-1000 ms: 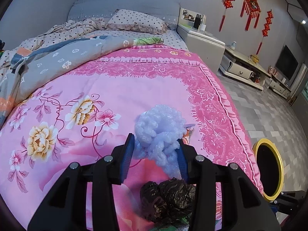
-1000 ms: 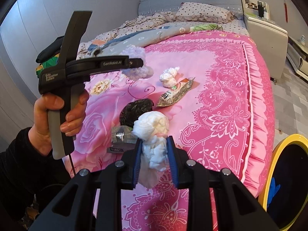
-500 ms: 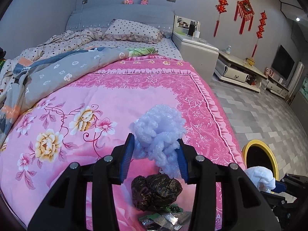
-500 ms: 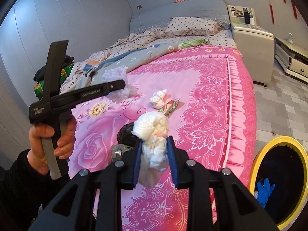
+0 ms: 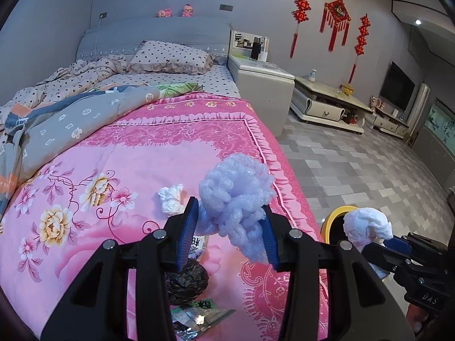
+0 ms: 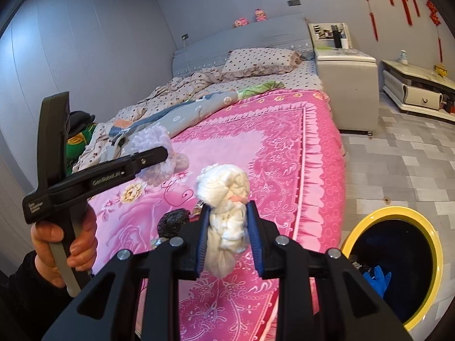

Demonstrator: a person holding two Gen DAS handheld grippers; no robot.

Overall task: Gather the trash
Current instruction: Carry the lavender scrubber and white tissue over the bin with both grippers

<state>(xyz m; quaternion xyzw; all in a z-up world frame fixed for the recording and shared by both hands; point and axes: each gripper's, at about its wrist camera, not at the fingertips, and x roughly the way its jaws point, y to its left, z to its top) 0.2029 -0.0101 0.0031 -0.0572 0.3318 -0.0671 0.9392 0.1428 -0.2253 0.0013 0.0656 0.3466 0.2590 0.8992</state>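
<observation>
- Above the pink floral bedspread (image 5: 119, 170), the left gripper (image 5: 229, 227) clamps a lilac bubble-wrap wad (image 5: 236, 193); its side reads "GenRobot.AI".
- Beside it, the right gripper (image 6: 227, 227) pinches a white tissue wad (image 6: 224, 199), near the yellow-rimmed bin (image 6: 426, 227).
- Wrappers (image 5: 199, 315) on the bed carry unreadable print.

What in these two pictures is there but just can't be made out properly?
- Yellow-rimmed bin: right wrist view shows something blue inside; the rest is too dark. In the left wrist view the white wad hides most of it.
- Black bag and foil wrappers: partly behind the left gripper; print unreadable.
- Items on the nightstand: too small.
- Pile beside the bed: blocked by the handle.
</observation>
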